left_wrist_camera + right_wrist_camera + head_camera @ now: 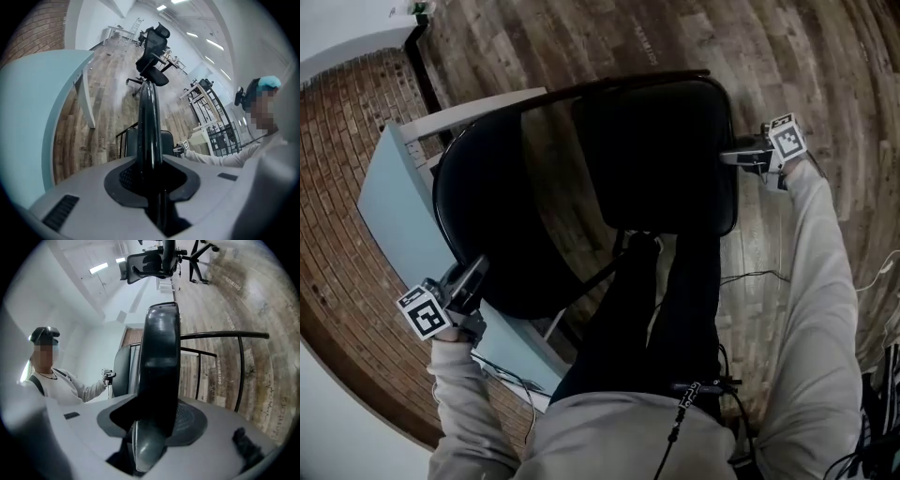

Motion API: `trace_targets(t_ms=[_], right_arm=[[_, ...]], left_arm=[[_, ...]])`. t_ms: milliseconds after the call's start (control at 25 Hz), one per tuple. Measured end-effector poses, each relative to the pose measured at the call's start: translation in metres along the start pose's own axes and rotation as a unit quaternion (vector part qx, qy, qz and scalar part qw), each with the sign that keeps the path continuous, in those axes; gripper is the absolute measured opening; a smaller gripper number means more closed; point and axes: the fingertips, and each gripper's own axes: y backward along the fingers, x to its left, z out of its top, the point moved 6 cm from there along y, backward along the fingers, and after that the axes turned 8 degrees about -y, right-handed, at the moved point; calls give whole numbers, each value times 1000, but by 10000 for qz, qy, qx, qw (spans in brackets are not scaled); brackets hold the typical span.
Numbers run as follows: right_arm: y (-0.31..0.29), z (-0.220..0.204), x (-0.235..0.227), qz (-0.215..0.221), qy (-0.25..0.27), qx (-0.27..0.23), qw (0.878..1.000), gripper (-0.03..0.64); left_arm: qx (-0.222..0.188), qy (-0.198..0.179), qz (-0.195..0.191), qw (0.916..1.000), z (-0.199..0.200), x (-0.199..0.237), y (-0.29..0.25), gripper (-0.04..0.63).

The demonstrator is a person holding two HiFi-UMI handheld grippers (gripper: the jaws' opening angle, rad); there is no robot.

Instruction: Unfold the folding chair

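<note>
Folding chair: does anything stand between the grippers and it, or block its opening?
Nothing between: the left gripper is shut on the frame tube, the right gripper on the padded edge. The pale blue table stands close beside the chair and may crowd it.

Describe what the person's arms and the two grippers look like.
Both arms wear light grey long sleeves. The left gripper and right gripper look dark, each carrying a white cube with black square markers. Up close, their shells are pale grey with dark pads.
</note>
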Motion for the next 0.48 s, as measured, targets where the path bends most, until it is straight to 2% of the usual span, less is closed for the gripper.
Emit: trace_targets(t_ms=[120,240,480], right_arm=[[17,-7,-27,164,-39,-207,9996,175],[27,-11,-52,391,-102,-490,9980,183],[40,-19,-67,854,-6,-593,9946,181]], left_arm=[[77,88,-22,9999,-5,13,-15,80],[-86,165,-235,9996,-6,19,-26,83],[-44,26,-331,9994,-4,5,-39,81]])
